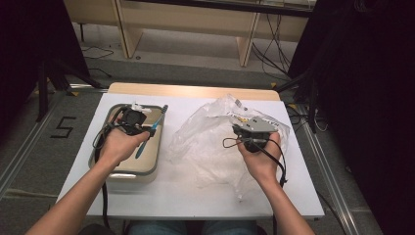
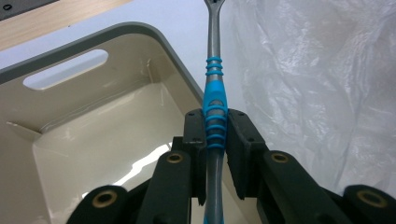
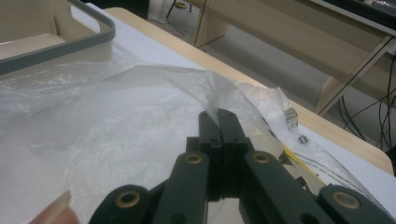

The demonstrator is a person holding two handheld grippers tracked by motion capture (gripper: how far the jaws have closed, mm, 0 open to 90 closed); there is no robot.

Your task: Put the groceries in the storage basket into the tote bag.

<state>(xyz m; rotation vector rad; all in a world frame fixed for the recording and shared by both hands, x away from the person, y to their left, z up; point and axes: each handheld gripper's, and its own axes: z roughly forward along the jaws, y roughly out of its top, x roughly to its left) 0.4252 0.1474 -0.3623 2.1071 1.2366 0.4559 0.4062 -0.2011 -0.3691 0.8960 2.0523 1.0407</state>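
A grey toothbrush with blue grip rings [image 2: 214, 100] is clamped between the jaws of my left gripper [image 2: 215, 128], its head pointing away over the tub's rim. In the high view the toothbrush [image 1: 157, 121] sticks out past my left gripper [image 1: 134, 119] above the beige tub [image 1: 149, 164]. My right gripper [image 3: 218, 122] is shut on a fold of the clear plastic bag [image 3: 116, 116], pinching its edge. In the high view my right gripper [image 1: 243, 132] holds the crumpled plastic bag [image 1: 205, 142] up off the table's middle.
The tub has a grey rim [image 2: 154, 39] and a handle slot [image 2: 65, 70], and its inside looks bare. A white board covers the table [image 1: 195, 196]. Wooden furniture and cables stand beyond the far edge. Dark curtains flank both sides.
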